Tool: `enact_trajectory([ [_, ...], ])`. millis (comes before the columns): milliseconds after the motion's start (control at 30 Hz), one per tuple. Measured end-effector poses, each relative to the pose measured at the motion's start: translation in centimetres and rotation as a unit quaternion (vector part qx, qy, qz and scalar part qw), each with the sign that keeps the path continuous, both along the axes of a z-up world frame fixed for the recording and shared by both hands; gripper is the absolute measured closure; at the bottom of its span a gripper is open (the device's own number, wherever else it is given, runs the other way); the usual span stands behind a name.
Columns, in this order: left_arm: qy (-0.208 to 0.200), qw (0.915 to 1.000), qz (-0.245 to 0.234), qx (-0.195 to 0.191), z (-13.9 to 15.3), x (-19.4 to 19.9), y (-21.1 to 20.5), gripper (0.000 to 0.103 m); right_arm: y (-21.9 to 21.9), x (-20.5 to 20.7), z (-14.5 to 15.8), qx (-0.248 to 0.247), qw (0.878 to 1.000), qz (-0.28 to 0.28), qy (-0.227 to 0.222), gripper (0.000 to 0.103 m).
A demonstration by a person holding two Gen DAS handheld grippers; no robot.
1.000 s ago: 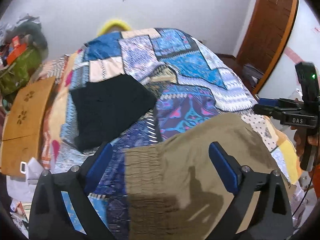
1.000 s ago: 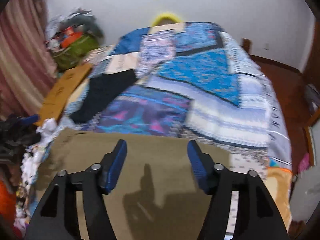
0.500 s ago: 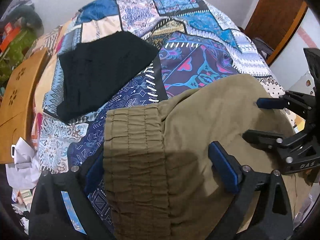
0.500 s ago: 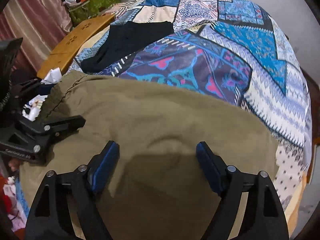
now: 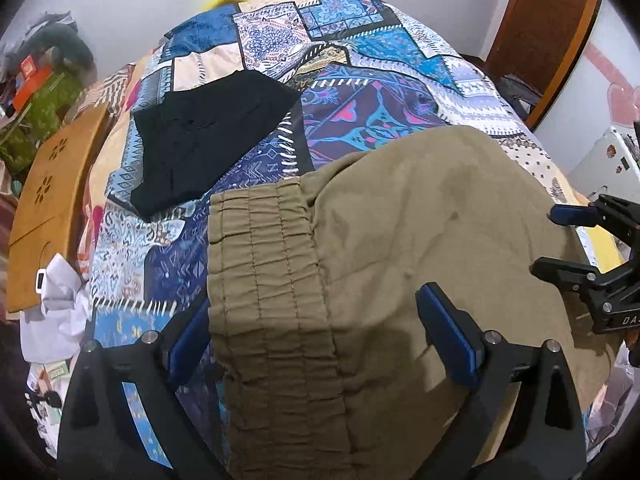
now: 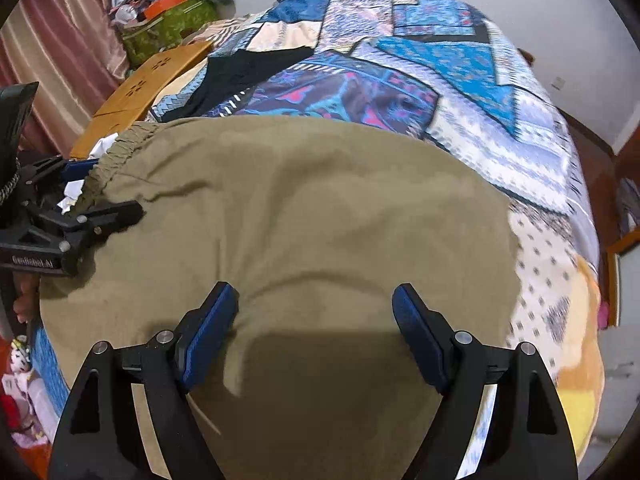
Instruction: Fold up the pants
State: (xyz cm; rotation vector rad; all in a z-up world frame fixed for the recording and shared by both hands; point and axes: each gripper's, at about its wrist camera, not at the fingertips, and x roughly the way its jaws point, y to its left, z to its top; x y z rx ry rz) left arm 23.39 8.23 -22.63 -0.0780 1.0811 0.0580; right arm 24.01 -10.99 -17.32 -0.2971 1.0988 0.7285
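Note:
Olive-green pants [image 5: 400, 240] lie spread on the near part of the patterned bed, their ribbed elastic waistband [image 5: 264, 272] at the left in the left wrist view. They fill the lower half of the right wrist view [image 6: 320, 220]. My left gripper [image 5: 316, 328] is open above the waistband end, holding nothing. My right gripper [image 6: 316, 320] is open above the other end of the pants, holding nothing. Each gripper shows at the edge of the other's view: the right one [image 5: 560, 240] and the left one [image 6: 104, 188].
A folded black garment [image 5: 208, 132] lies farther back left on the patchwork bedspread [image 5: 380, 60]. A wooden lap table [image 5: 48, 200] and white clutter lie at the bed's left side. A wooden door [image 5: 540, 28] stands at the right.
Both grippers dropped closer over the olive pants during the last second and have now eased back slightly. Both stayed open. The pants have not visibly shifted.

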Motion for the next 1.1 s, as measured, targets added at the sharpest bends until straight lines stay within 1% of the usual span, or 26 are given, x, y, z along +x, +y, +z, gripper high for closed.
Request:
enact_trajectory([
  [167, -0.006, 1.0000, 0.001, 0.005, 0.4, -2.2, -0.5, 0.005, -2.9, -2.2, 0.3, 0.004, 1.000, -0.023, -0.010, 0.023],
  [267, -0.004, 0.9999, 0.013, -0.009, 0.0, -3.6, -0.1, 0.004, -4.7, -3.4, 0.2, 0.012, 0.999, -0.039, -0.013, 0.022],
  [333, -0.009, 0.9994, 0.027, -0.020, -0.2, -4.5, 0.4, 0.004, -5.4, -4.0, 0.1, 0.019, 0.999, -0.046, -0.006, 0.021],
  [433, -0.012, 0.9981, 0.042, -0.043, -0.4, -5.5, 0.9, 0.004, -6.5, -5.0, -0.1, 0.031, 0.997, -0.065, -0.003, 0.021],
  [600, -0.015, 0.9981, 0.046, -0.038, 0.3, -6.5, 1.0, 0.004, -7.7, -6.1, -0.3, 0.049, 0.995, -0.091, 0.000, 0.021],
  [667, -0.016, 0.9977, 0.050, -0.043, 0.9, -7.0, 1.2, 0.004, -8.0, -6.3, -0.1, 0.051, 0.994, -0.098, 0.000, 0.021],
  [767, -0.026, 0.9957, 0.065, -0.060, 2.1, -7.9, 1.9, 0.004, -7.7, -6.8, 0.8, 0.056, 0.994, -0.094, -0.012, 0.021],
  [833, -0.035, 0.9932, 0.074, -0.083, 2.8, -8.7, 2.4, 0.004, -7.0, -7.0, 1.8, 0.064, 0.994, -0.085, -0.030, 0.021],
  [967, -0.036, 0.9873, 0.091, -0.125, 3.2, -10.0, 2.8, 0.004, -4.8, -7.2, 3.2, 0.082, 0.993, -0.060, -0.064, 0.021],
  [1033, -0.034, 0.9854, 0.093, -0.138, 3.0, -10.5, 2.6, 0.004, -3.7, -7.2, 3.1, 0.085, 0.992, -0.052, -0.073, 0.021],
  [1100, -0.029, 0.9839, 0.090, -0.151, 2.7, -10.9, 2.3, 0.004, -2.8, -7.0, 2.4, 0.084, 0.993, -0.046, -0.071, 0.021],
])
